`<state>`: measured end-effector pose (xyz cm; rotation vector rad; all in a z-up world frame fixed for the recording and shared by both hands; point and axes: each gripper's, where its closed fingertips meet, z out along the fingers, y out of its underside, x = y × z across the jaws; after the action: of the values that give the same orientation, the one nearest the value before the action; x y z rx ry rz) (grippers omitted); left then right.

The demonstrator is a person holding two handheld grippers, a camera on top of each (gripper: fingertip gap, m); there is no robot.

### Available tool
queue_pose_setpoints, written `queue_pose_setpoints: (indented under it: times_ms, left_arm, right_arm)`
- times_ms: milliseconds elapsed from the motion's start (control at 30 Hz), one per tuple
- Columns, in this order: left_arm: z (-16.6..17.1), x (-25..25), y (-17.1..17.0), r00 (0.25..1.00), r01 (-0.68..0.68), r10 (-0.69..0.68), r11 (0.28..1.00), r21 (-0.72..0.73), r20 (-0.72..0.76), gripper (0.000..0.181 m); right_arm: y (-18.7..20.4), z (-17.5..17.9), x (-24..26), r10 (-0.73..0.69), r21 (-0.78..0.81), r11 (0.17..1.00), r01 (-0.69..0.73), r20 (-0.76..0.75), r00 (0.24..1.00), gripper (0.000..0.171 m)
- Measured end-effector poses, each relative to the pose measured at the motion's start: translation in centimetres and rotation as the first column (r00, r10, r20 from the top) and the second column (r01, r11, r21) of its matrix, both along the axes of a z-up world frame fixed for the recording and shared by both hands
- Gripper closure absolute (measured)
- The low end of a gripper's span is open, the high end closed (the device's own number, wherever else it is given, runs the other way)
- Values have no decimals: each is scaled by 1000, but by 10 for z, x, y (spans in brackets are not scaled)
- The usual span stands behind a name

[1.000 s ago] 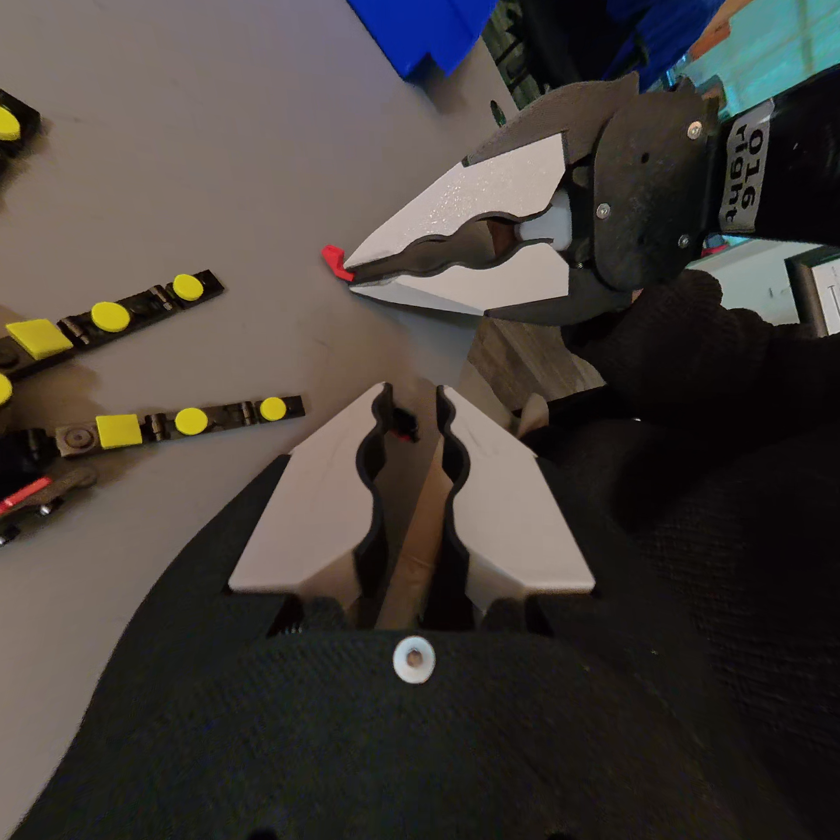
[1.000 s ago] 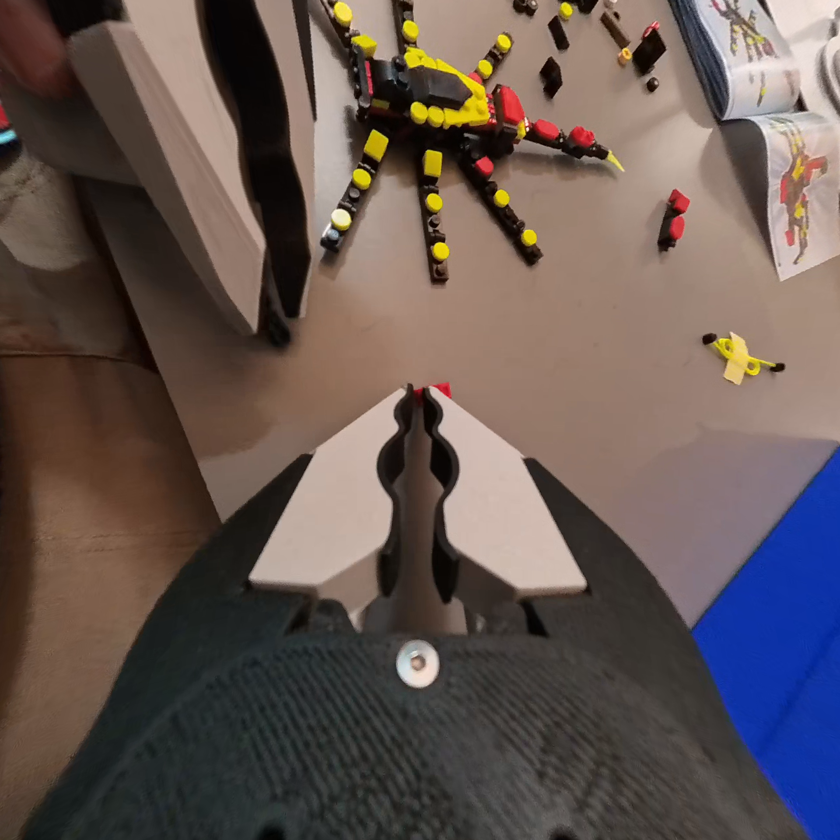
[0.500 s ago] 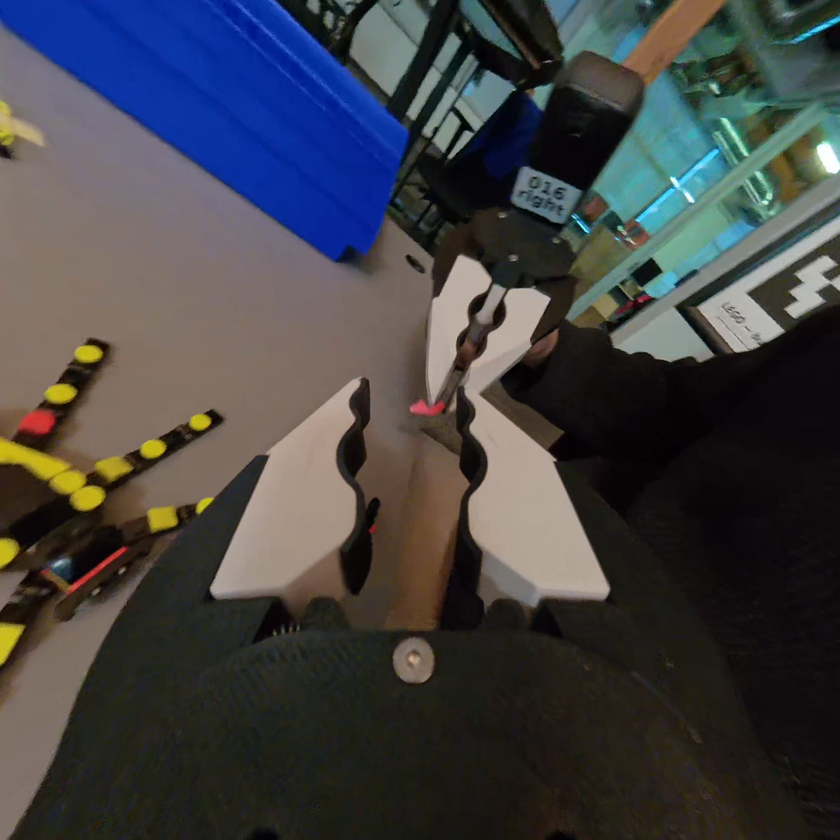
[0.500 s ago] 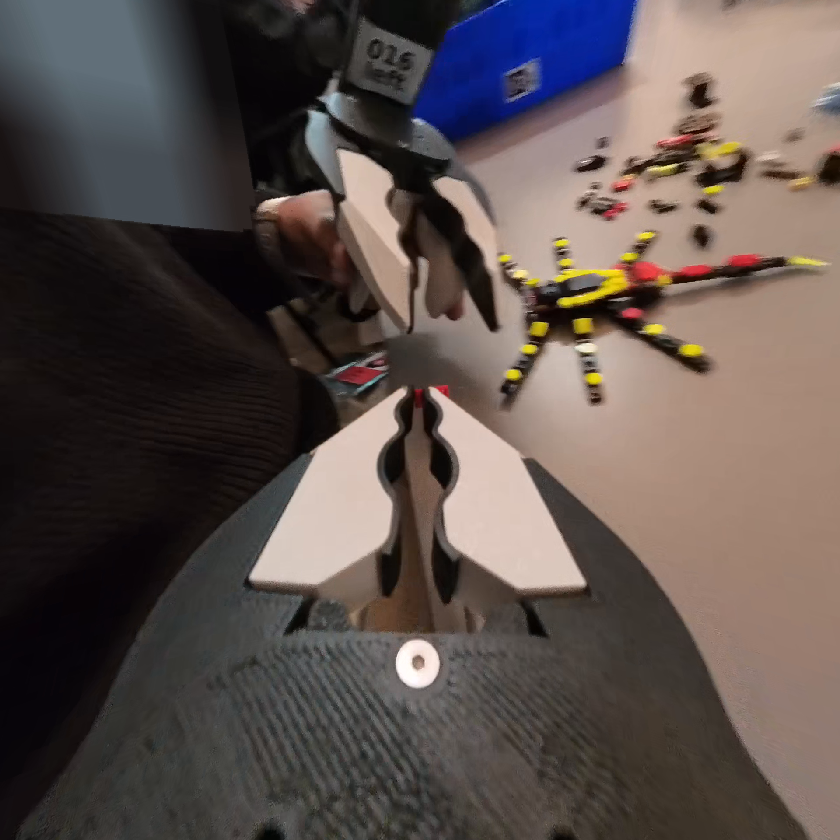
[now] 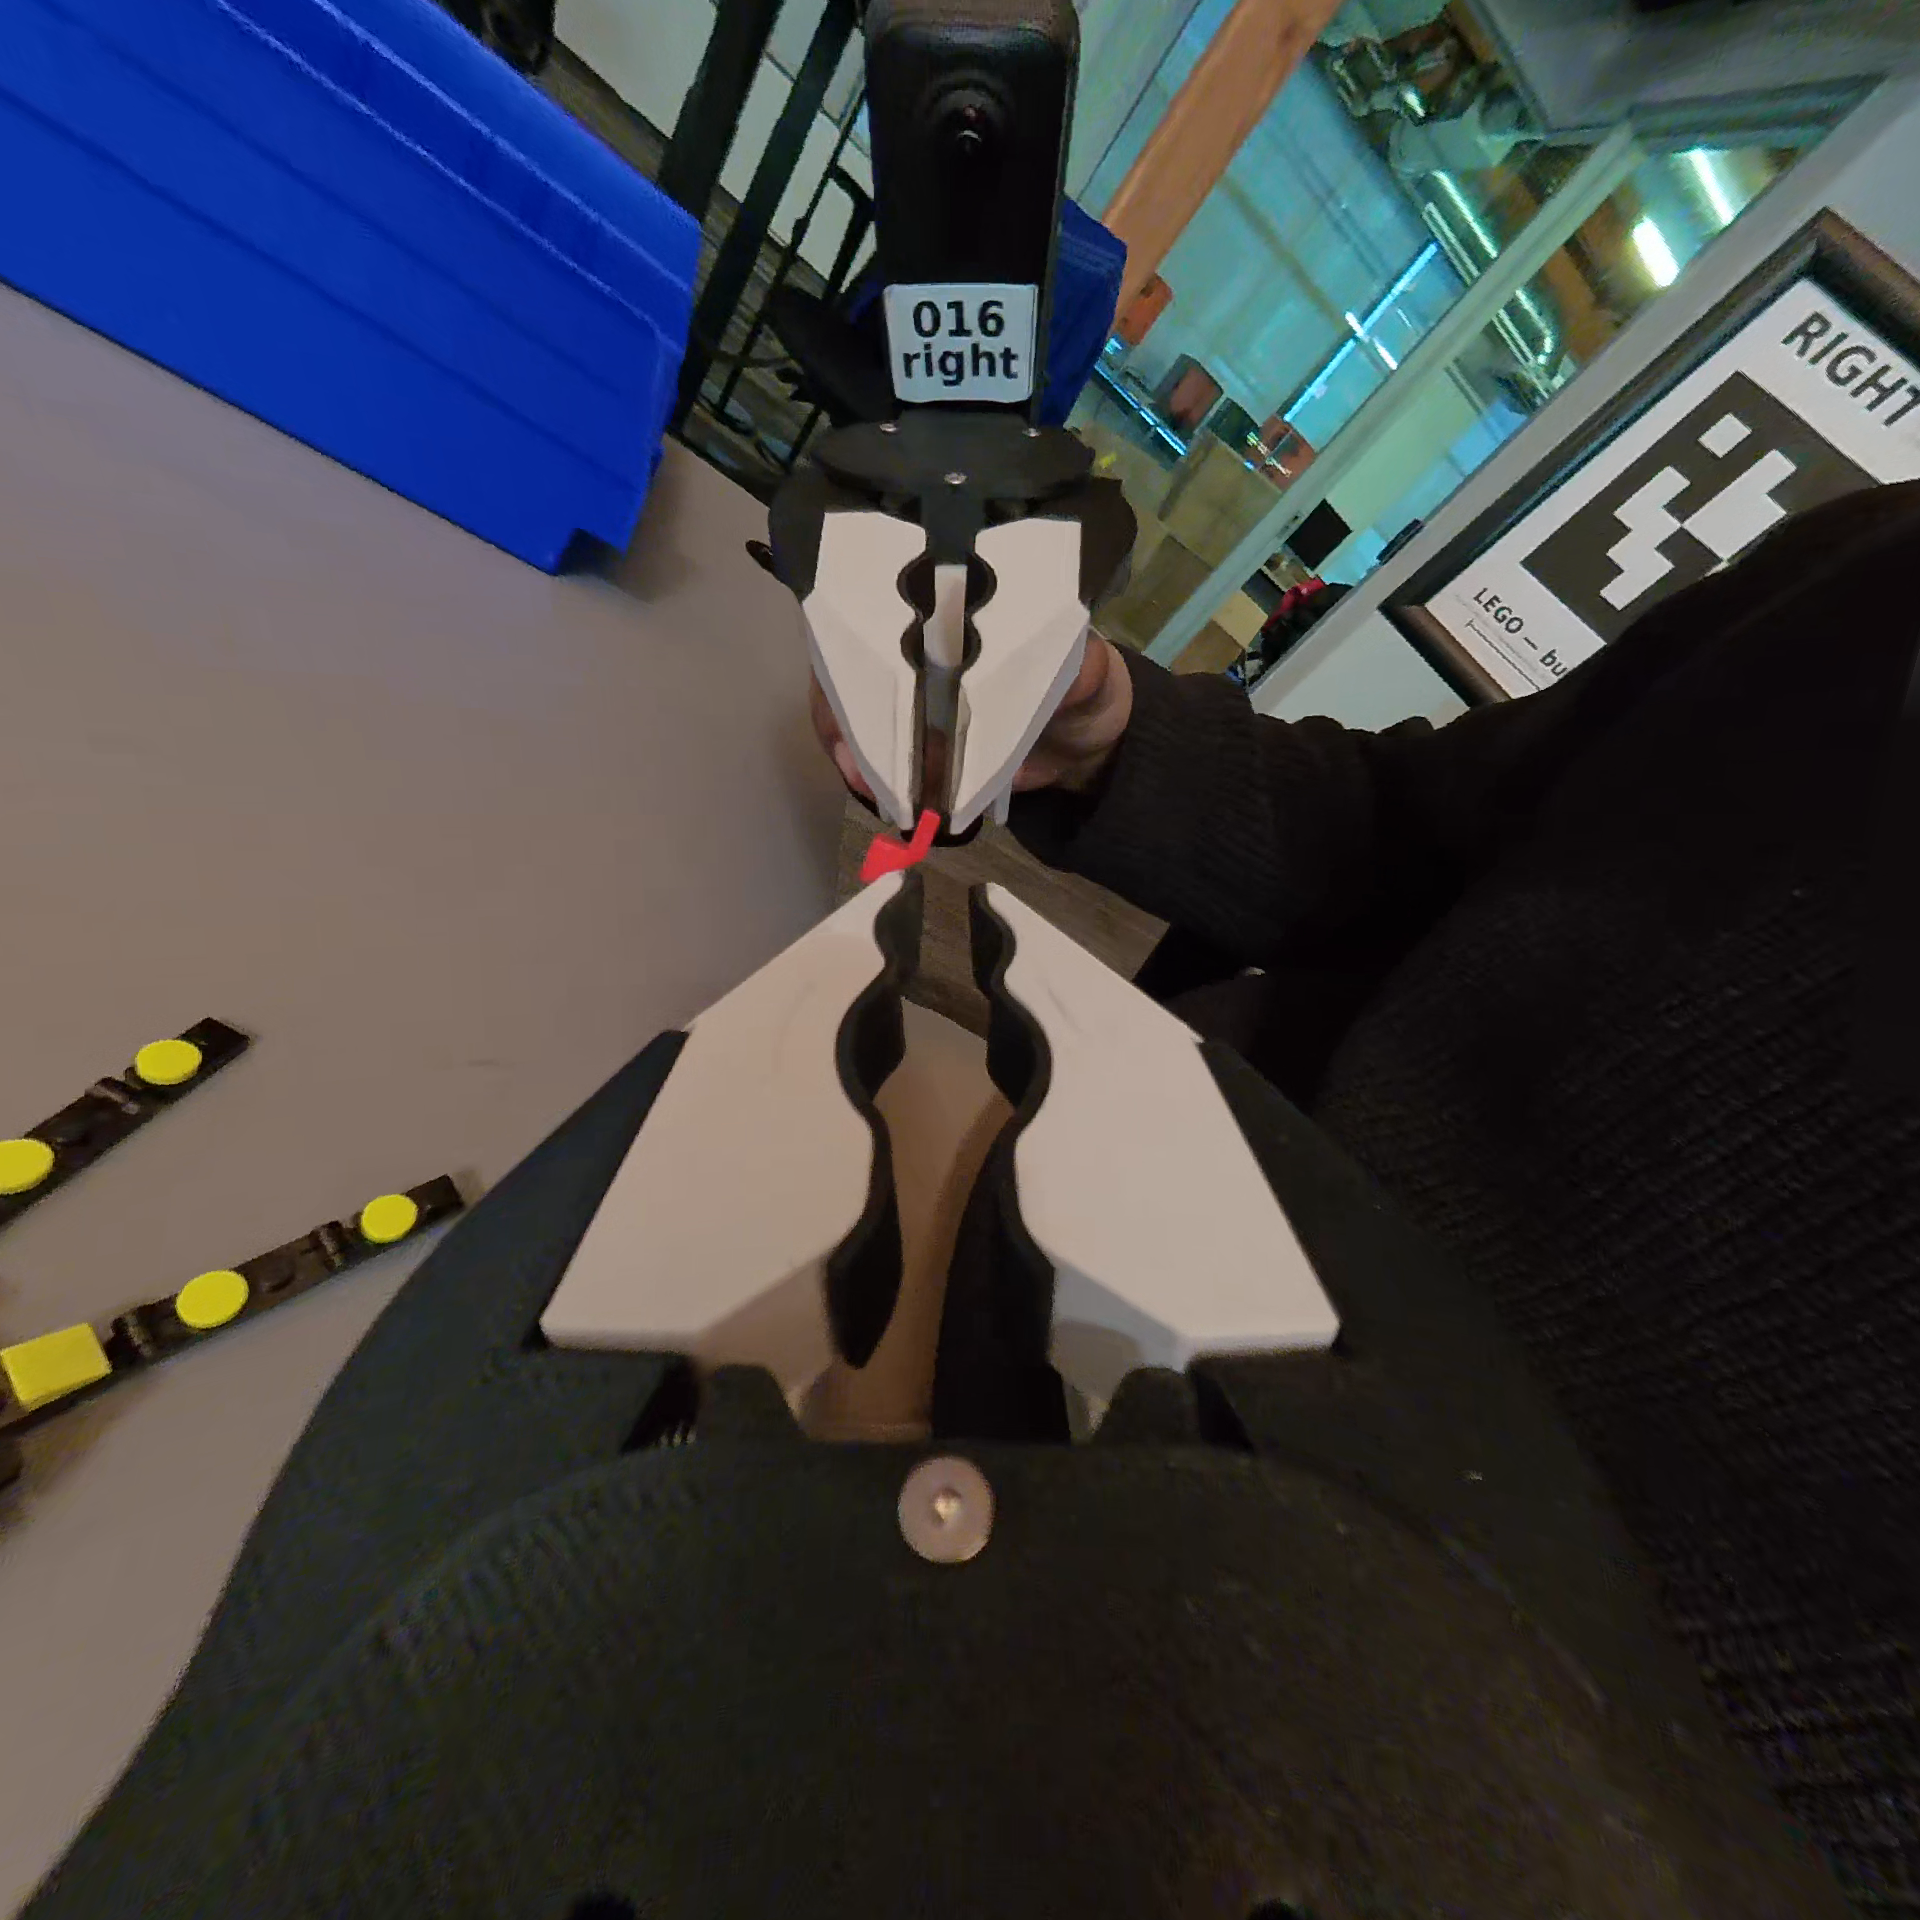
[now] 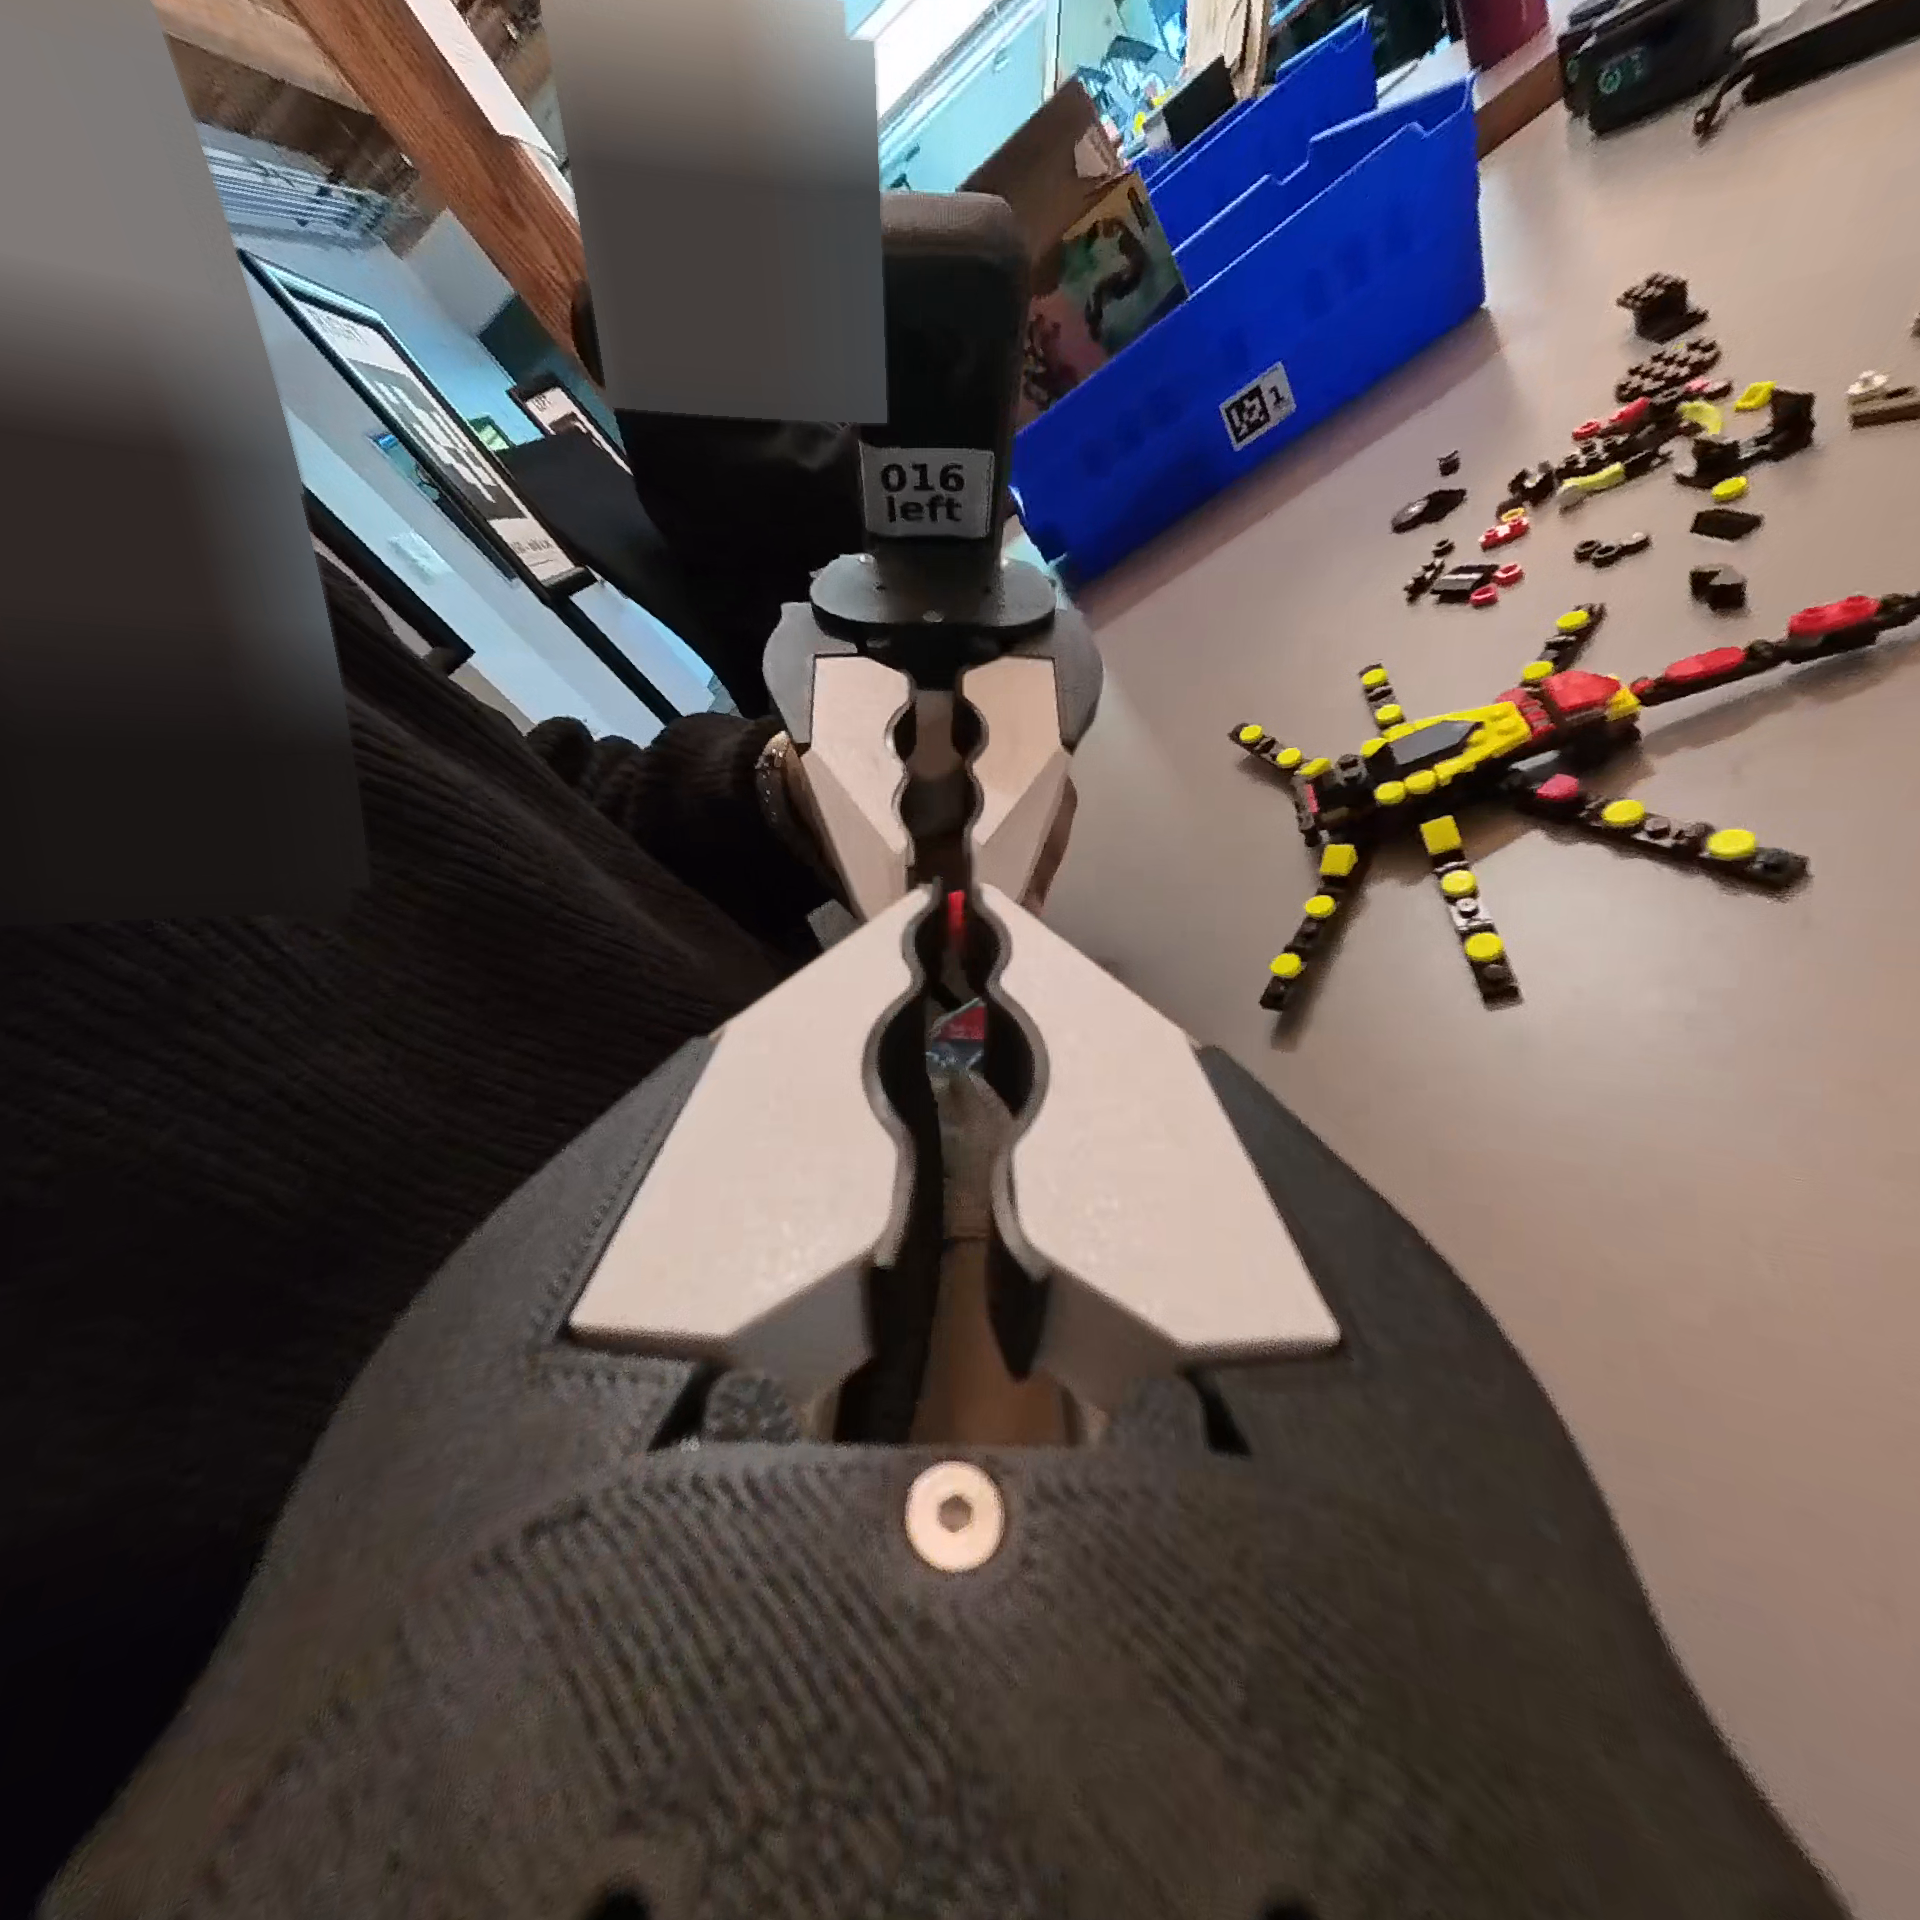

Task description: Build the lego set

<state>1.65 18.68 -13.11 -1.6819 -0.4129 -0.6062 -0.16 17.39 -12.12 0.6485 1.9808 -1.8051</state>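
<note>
My right gripper [image 6: 956, 899] is shut on a small red lego piece [image 6: 954, 914]. In the left wrist view the right gripper [image 5: 935, 816] points straight at me, and the red piece [image 5: 896, 850] sticks out of its tips. My left gripper [image 5: 940, 888] faces it tip to tip, its left fingertip touching the red piece. Its jaws stand a narrow gap apart with nothing seen between them. Both are held in the air over the table's near edge. The yellow, black and red lego creature [image 6: 1455, 758] lies on the grey table [image 6: 1558, 1195]; two of its legs [image 5: 208, 1299] show on the left.
Blue bins [image 6: 1299, 343] stand at the table's far side, and one blue bin [image 5: 312, 260] shows in the left wrist view. Several loose black, red and yellow pieces [image 6: 1662, 468] lie beyond the creature. The person's dark sleeves [image 5: 1558, 1039] fill the near side. My two grippers' fingertips are within a few centimetres of each other.
Both grippers have swung up from the table and turned to face each other tip to tip. My left jaws have narrowed since half a second ago. The right stays shut on the red piece.
</note>
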Motion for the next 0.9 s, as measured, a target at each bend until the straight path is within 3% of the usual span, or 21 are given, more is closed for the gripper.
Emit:
queue_pose_setpoints:
  times_ms: [233, 367, 500, 667, 767, 900]
  left_arm:
    - [-4, -2, -1, 1000, -8, 8, 1000, -26, -7, 169]
    - [14, -6, -7, 974, 5, -32, 993, 119, 224, 153]
    - [43, 10, -11, 861, 104, -256, 935, 340, 440, 151]
    - [48, 32, -7, 841, 207, -354, 909, 361, 409, 147]
    - [49, 38, -8, 845, 244, -381, 899, 364, 376, 174]
    - [44, 39, -8, 877, 251, -355, 913, 322, 323, 177]
  right_arm:
    - [0, 4, 1, 10, -35, 999, -10, 9, 1000, 171]
    - [3, 26, 13, 86, -160, 983, -87, -13, 996, 171]
    - [3, 52, 37, 197, -281, 935, -215, -92, 976, 170]
    - [-4, 51, 50, 244, -262, 925, -274, -139, 960, 171]
    - [-4, 50, 50, 245, -260, 926, -272, -133, 960, 170]
    - [-4, 47, 43, 207, -251, 940, -232, -123, 971, 170]
